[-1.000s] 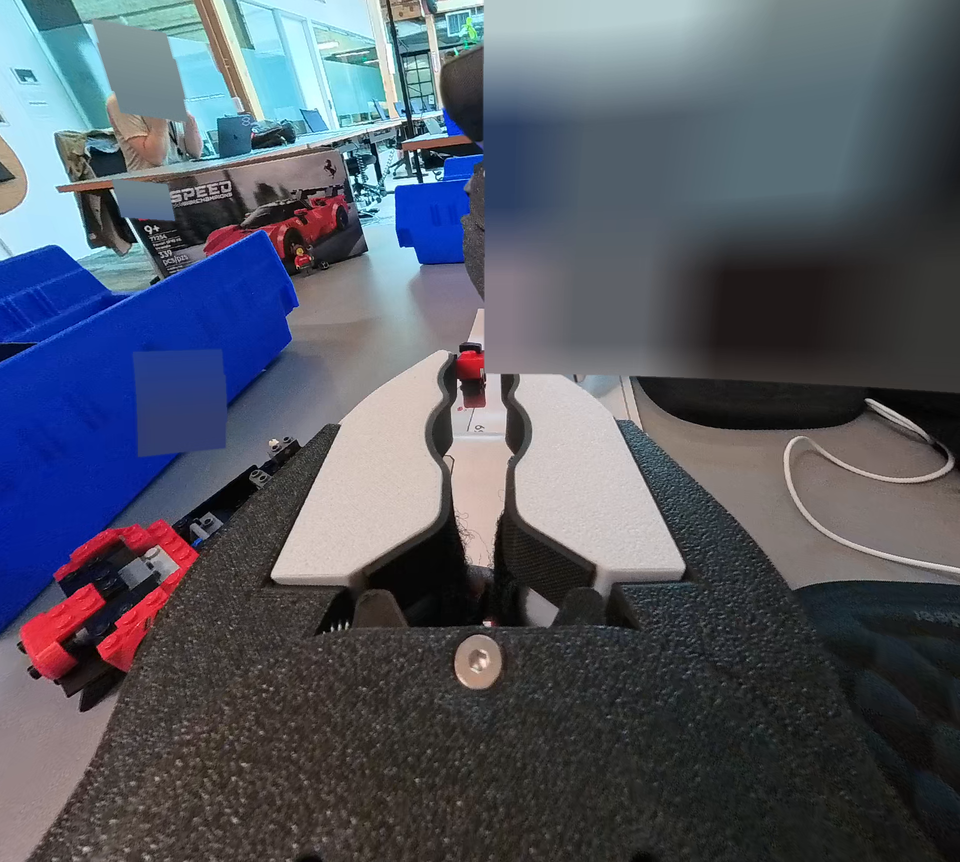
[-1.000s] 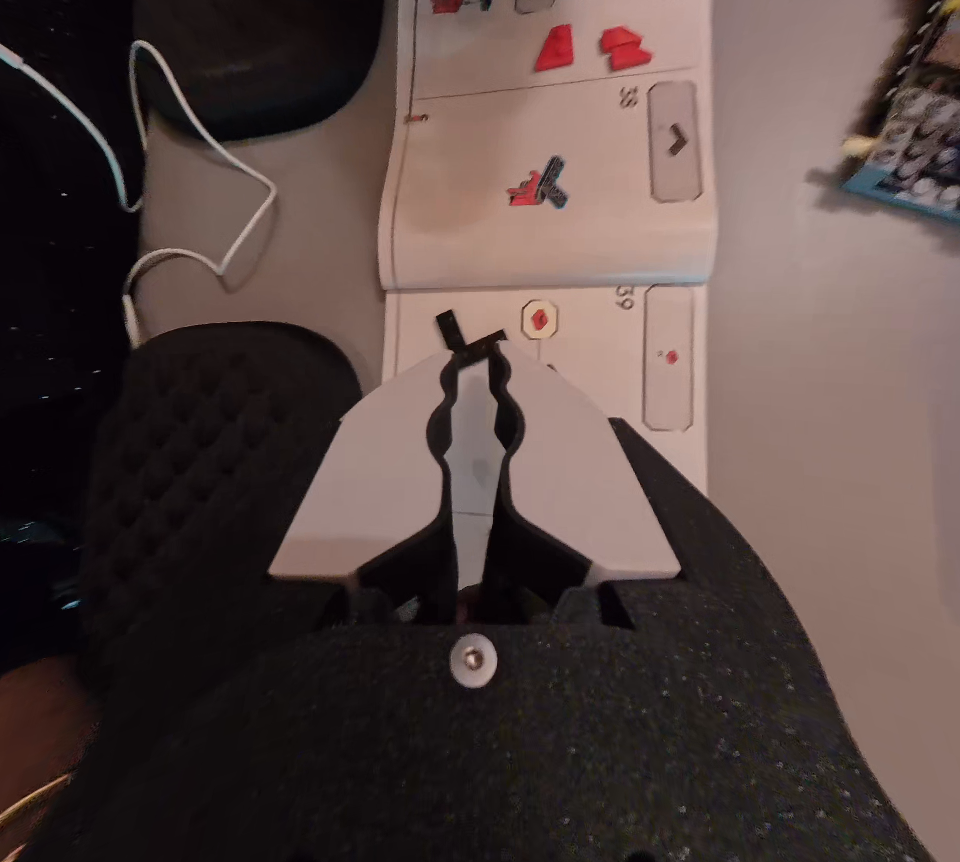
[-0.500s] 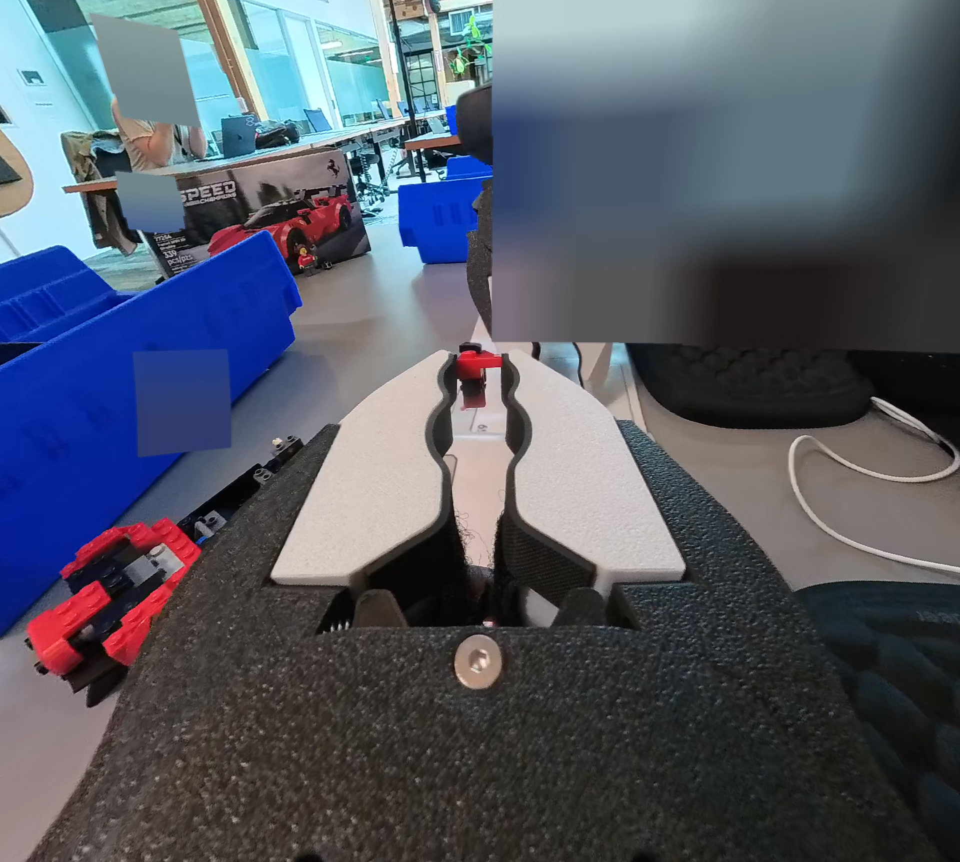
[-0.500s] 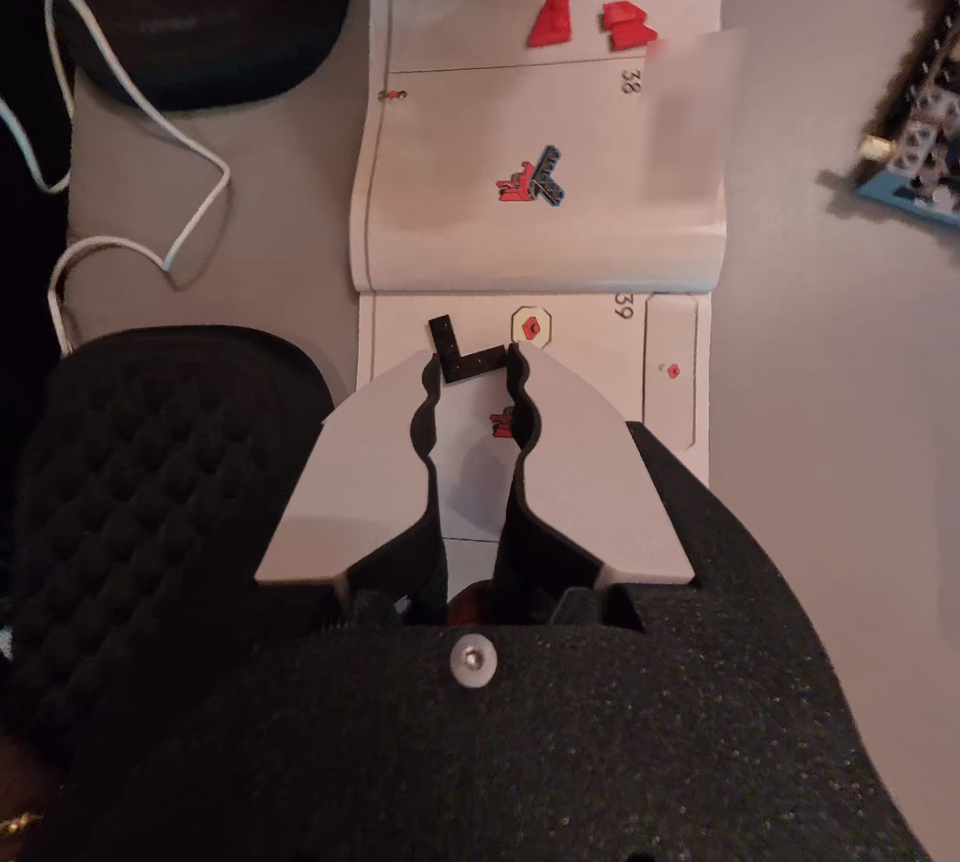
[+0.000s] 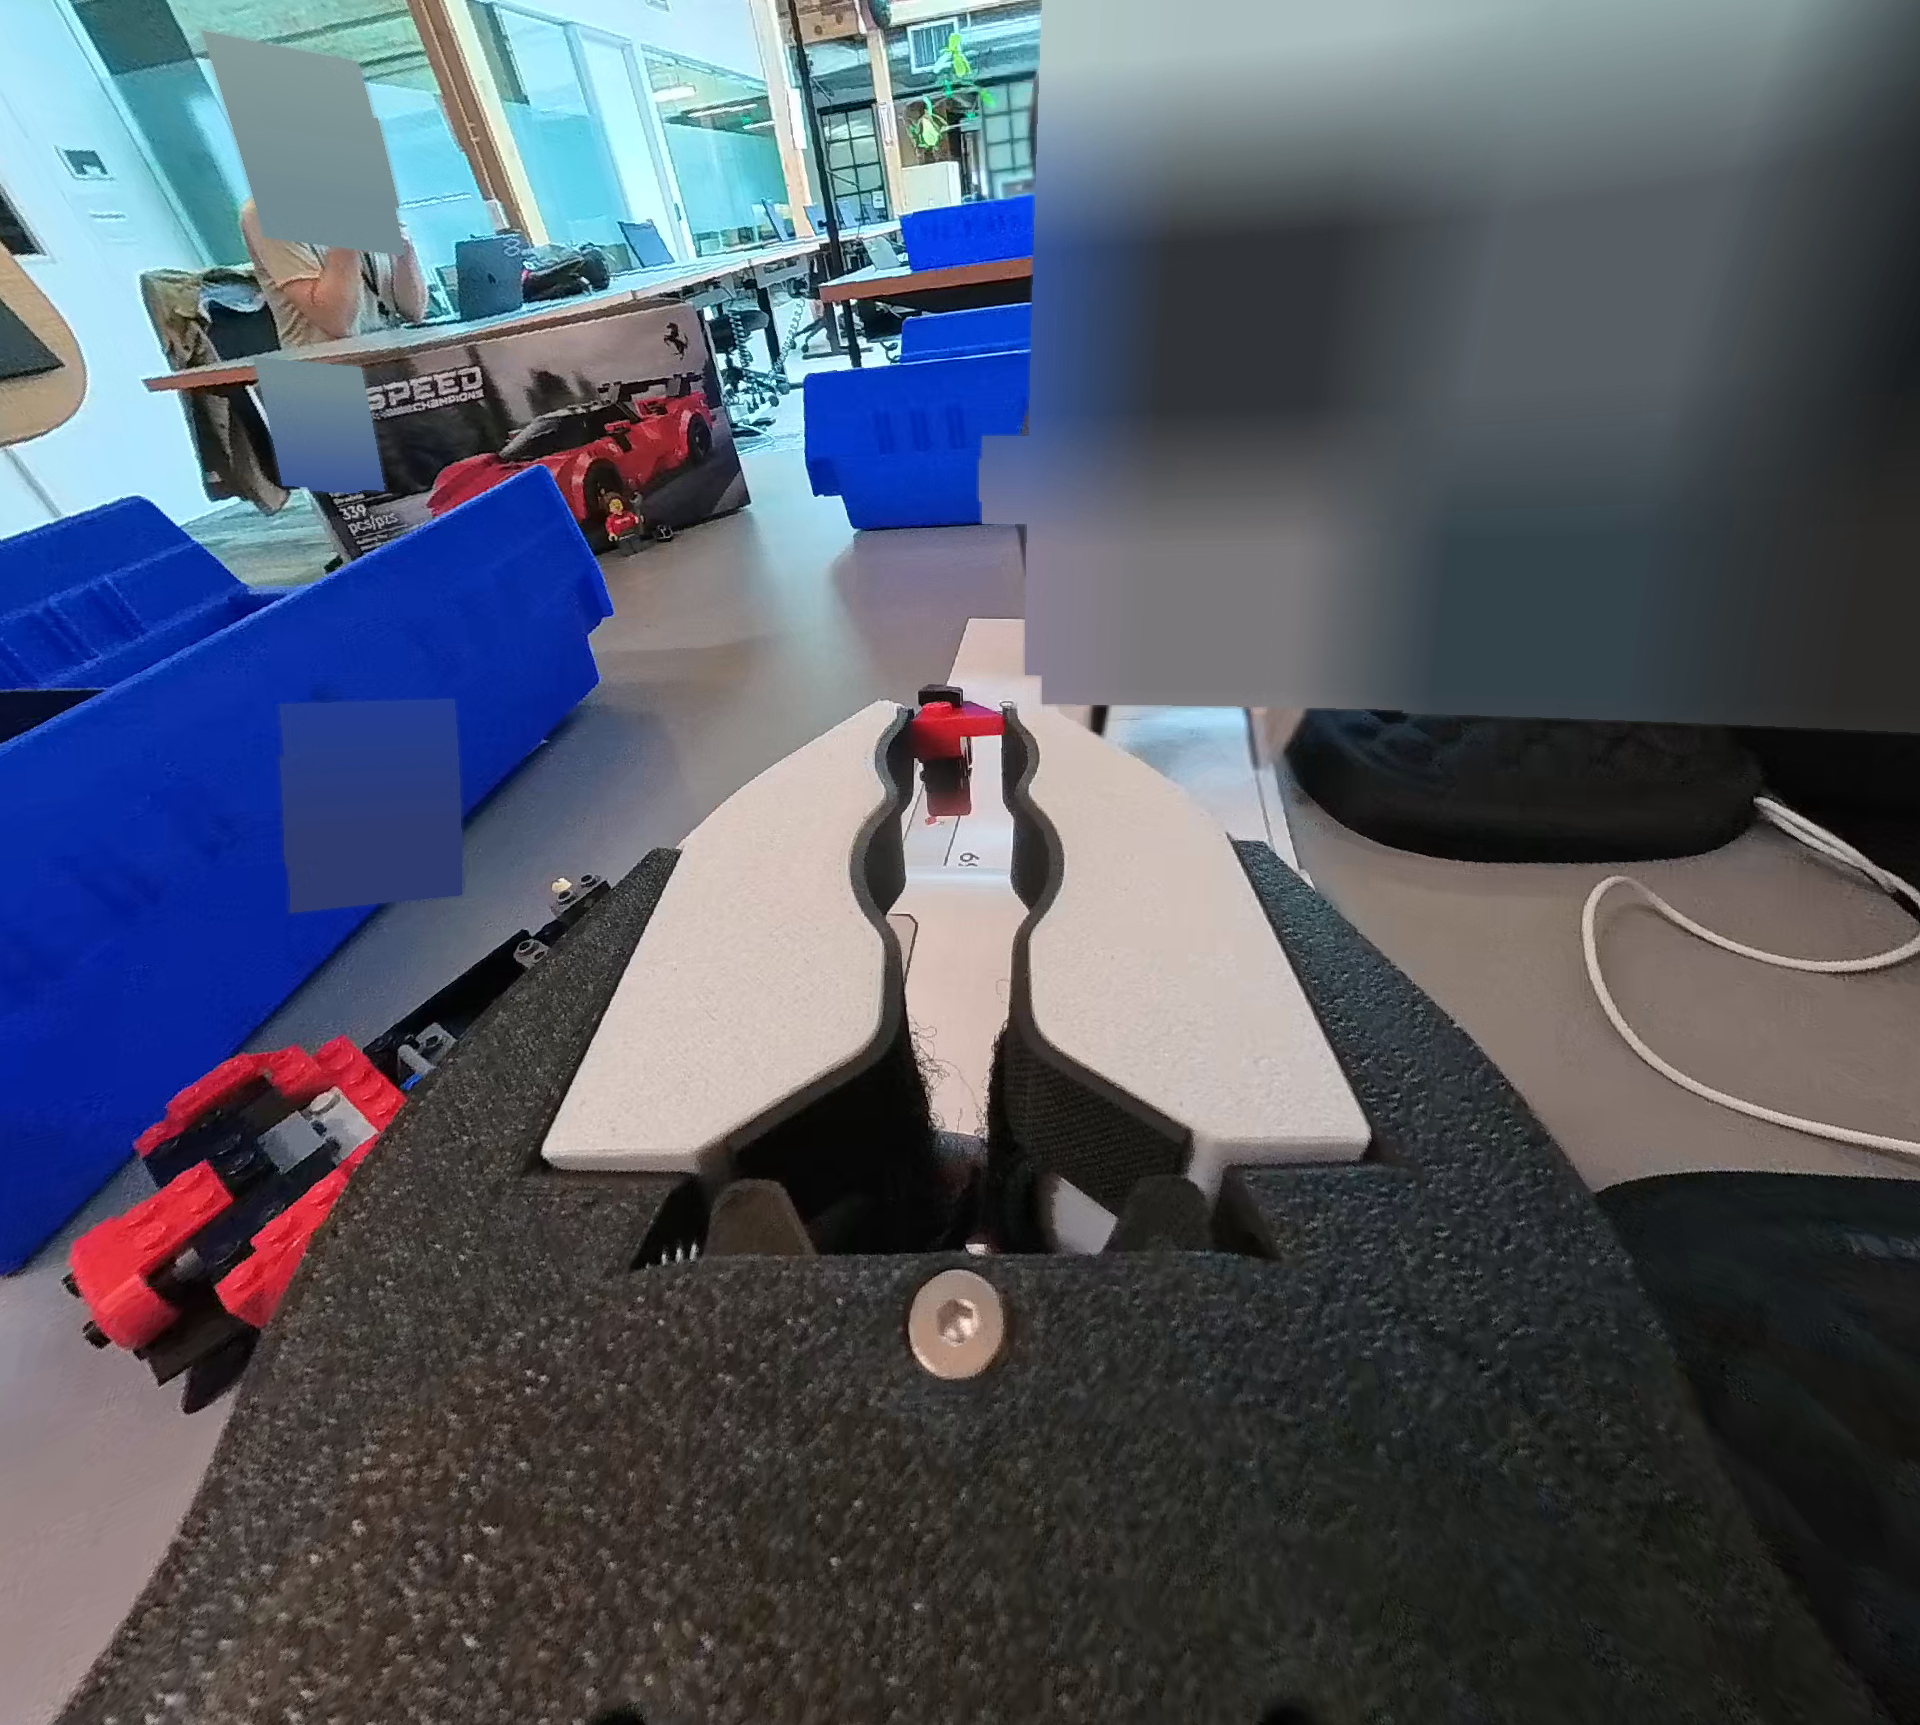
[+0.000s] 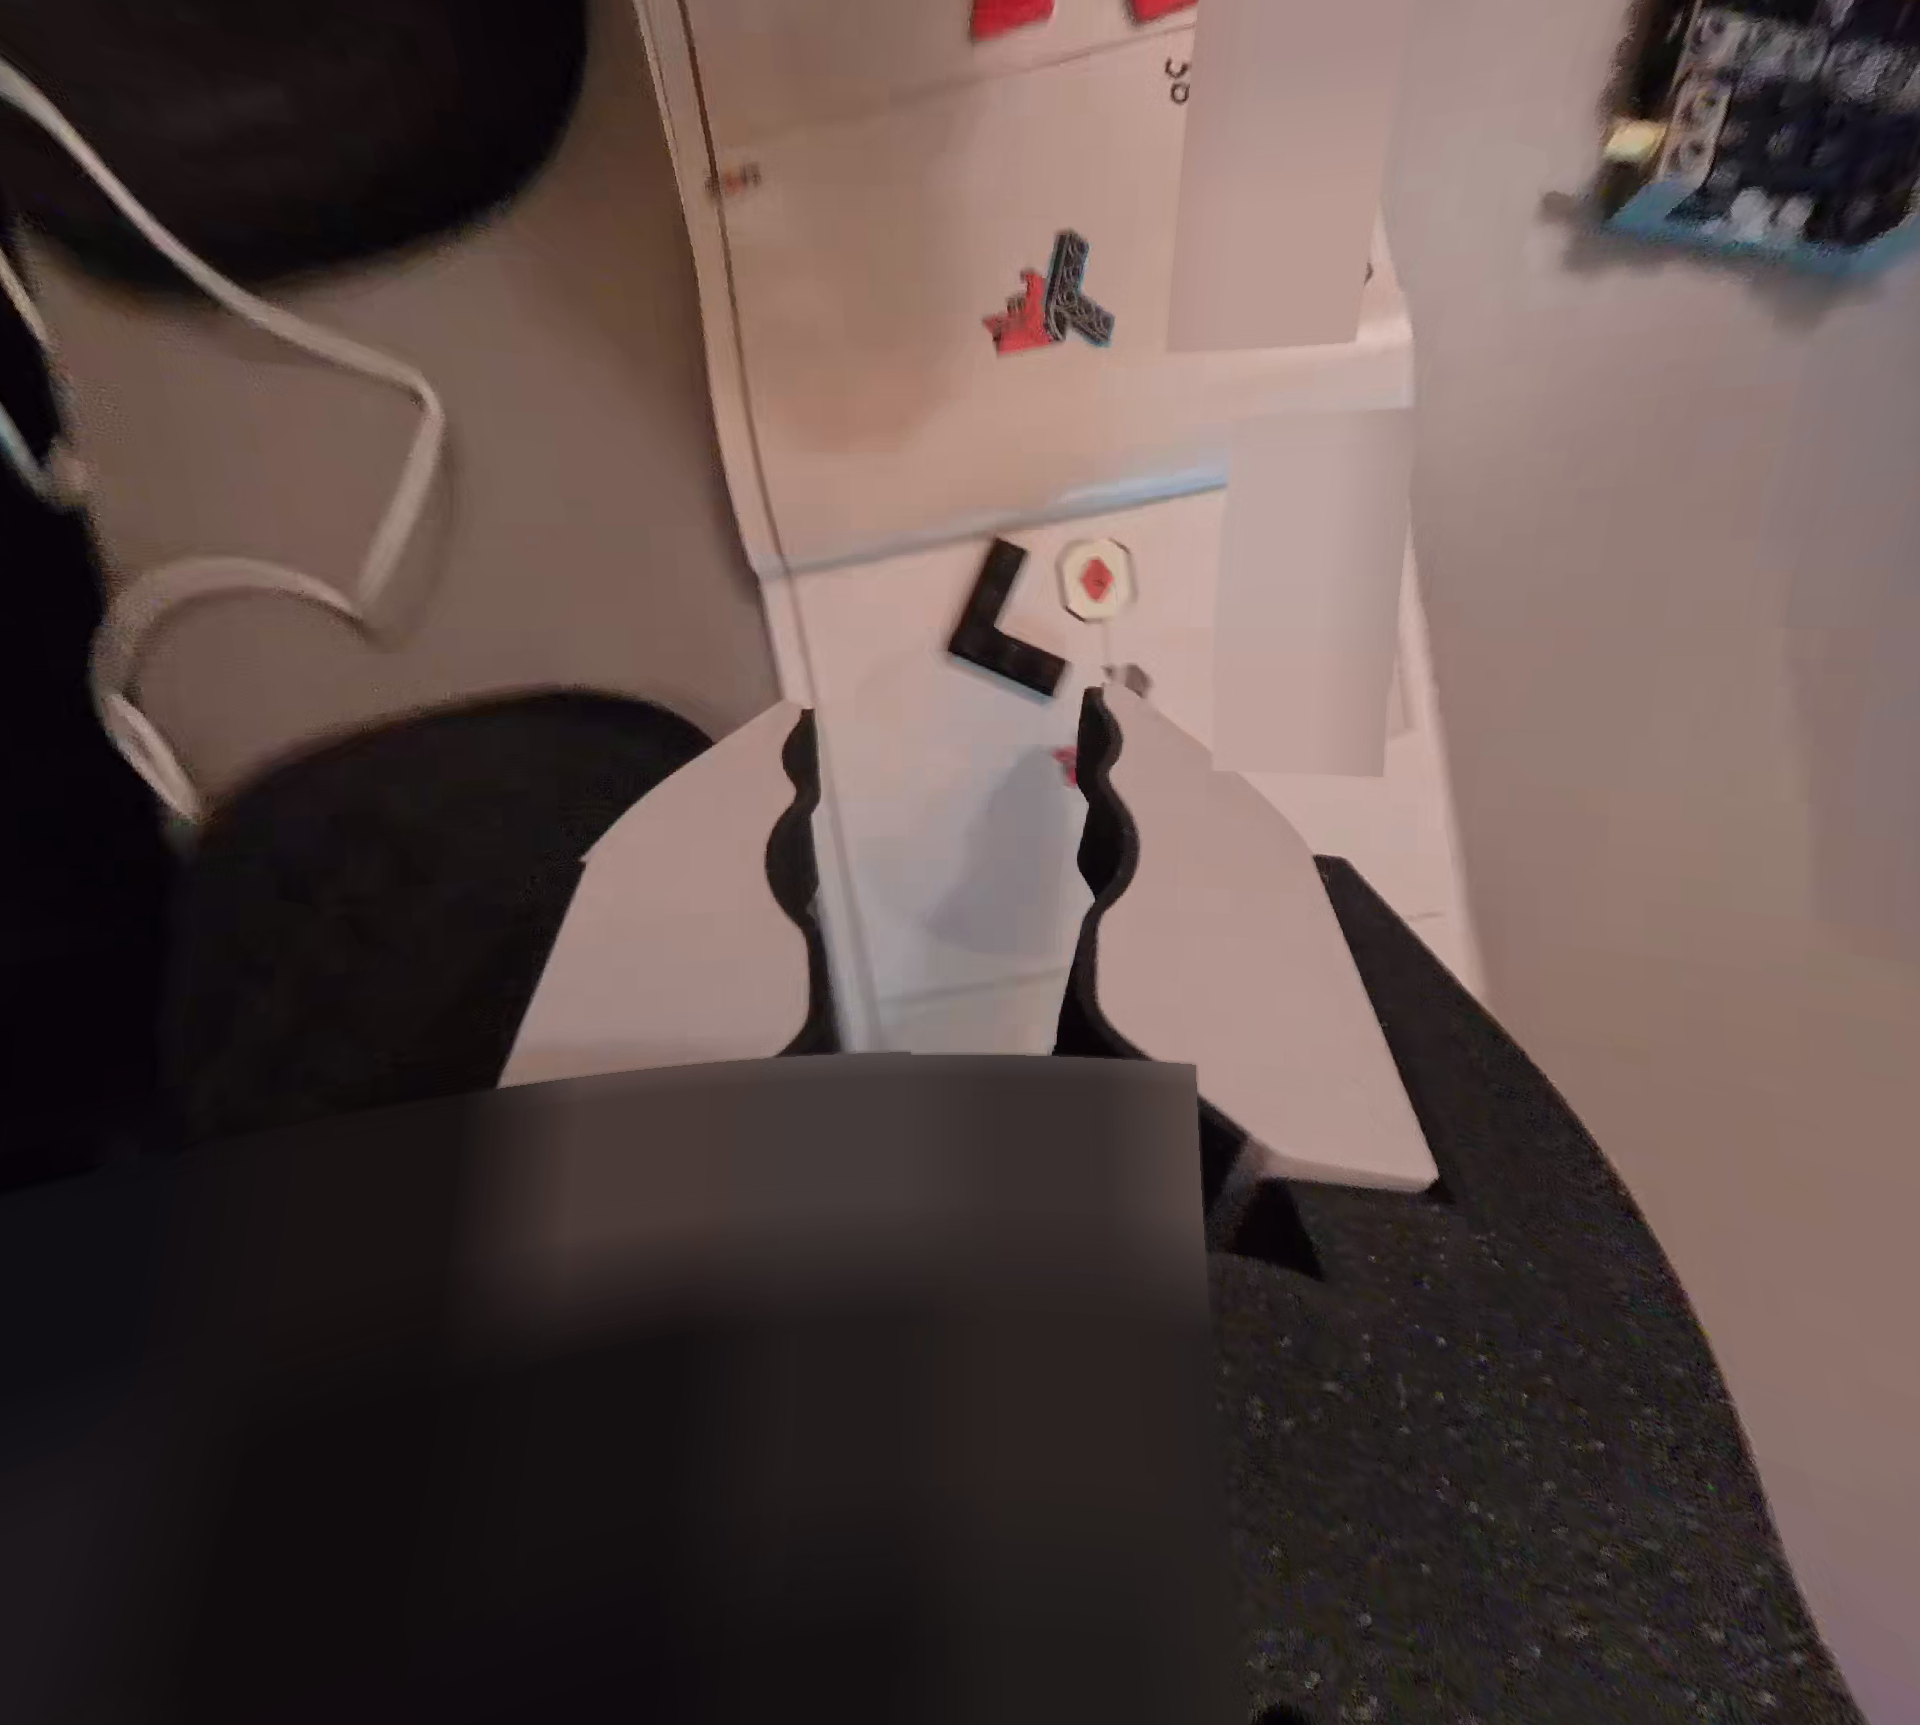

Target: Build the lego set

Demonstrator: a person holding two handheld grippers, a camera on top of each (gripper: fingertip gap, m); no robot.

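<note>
**Left gripper grasps a small red piece; right gripper hangs released over a black L-shaped piece**

In the left wrist view, the left gripper [image 5: 951, 725] is clenched on a small red lego piece [image 5: 948, 730], pinched right at its fingertips. The piece's long axis runs downward from the tips, with a short arm jutting toward the right finger and a dark bit on top. Below the fingers lies the open instruction booklet [image 5: 961, 854]. To the gripper's lower left, a partly built red and black lego car [image 5: 223, 1182] rests on the grey tabletop [image 5: 727, 636], its length pointing away toward the upper right. Beyond it stands a large blue bin [image 5: 312, 740], and farther off the set's box [image 5: 551, 428], printed with a red car; it bears writing. A white cable [image 5: 1714, 1031] loops on the tabletop to the gripper's right, near a black padded case [image 5: 1517, 782]. Open tabletop stretches ahead left of the fingers.

In the right wrist view, the right gripper [image 6: 945, 719] is released, its fingers well apart and holding nothing. Just ahead of its tips a black L-shaped lego piece [image 6: 1003, 636] lies flat on the booklet [image 6: 935, 387], its longer arm pointing ahead and slightly right, its shorter arm pointing right and back toward the right finger. The piece sits near the booklet's fold. The booklet's pages carry printed pictures of red pieces and step numbers. A blurred lego assembly [image 6: 1766, 54] sits far ahead on the right, with bare tabletop [image 6: 1662, 636] between it and the gripper.
</note>
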